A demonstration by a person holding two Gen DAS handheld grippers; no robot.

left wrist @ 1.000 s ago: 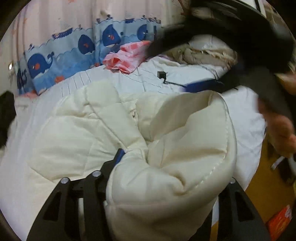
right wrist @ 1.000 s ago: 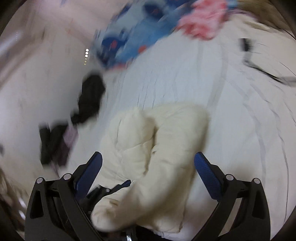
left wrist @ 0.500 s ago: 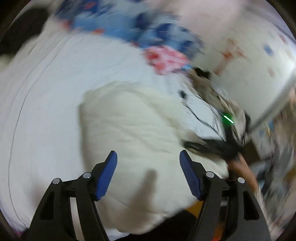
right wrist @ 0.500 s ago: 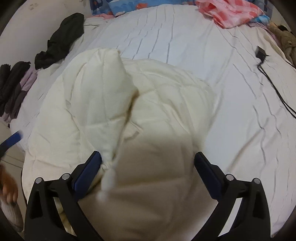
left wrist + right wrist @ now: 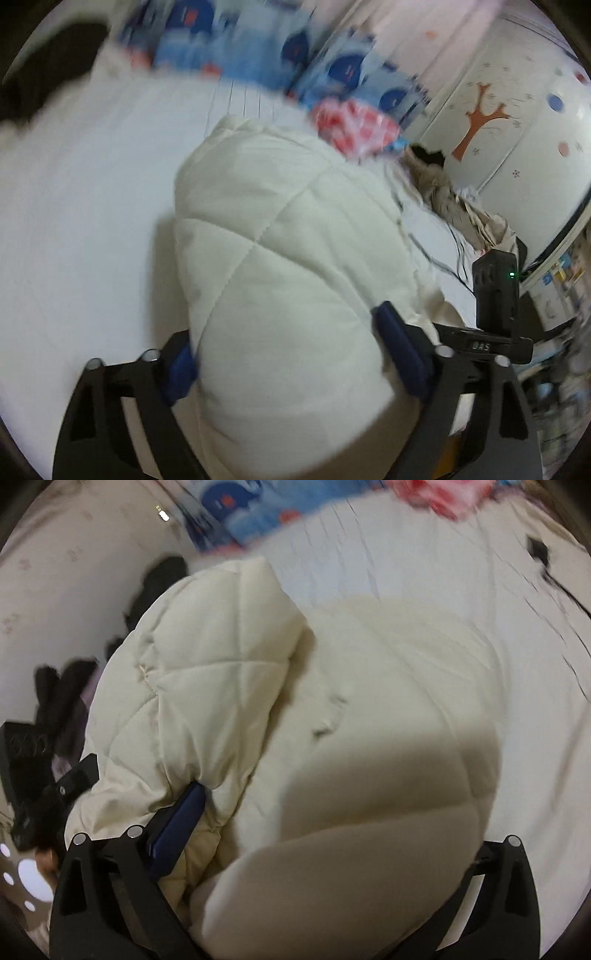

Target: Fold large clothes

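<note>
Lying bunched on the white striped bedsheet [image 5: 92, 206]: cream quilted puffer jacket [image 5: 280, 280]. Left gripper [image 5: 291, 354] spread wide, padded fold bulging between its blue pads. Right gripper [image 5: 332, 834] also wide around jacket bulk; grip itself unclear.

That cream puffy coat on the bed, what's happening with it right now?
A person with a handheld gripper in each hand is folding the cream quilted coat on the white bed. The left gripper has a thick roll of the coat bulging between its wide-spread fingers. The right gripper is also pushed into the padding, one blue finger tucked under a fold. The coat is bunched, not yet flat.
</note>
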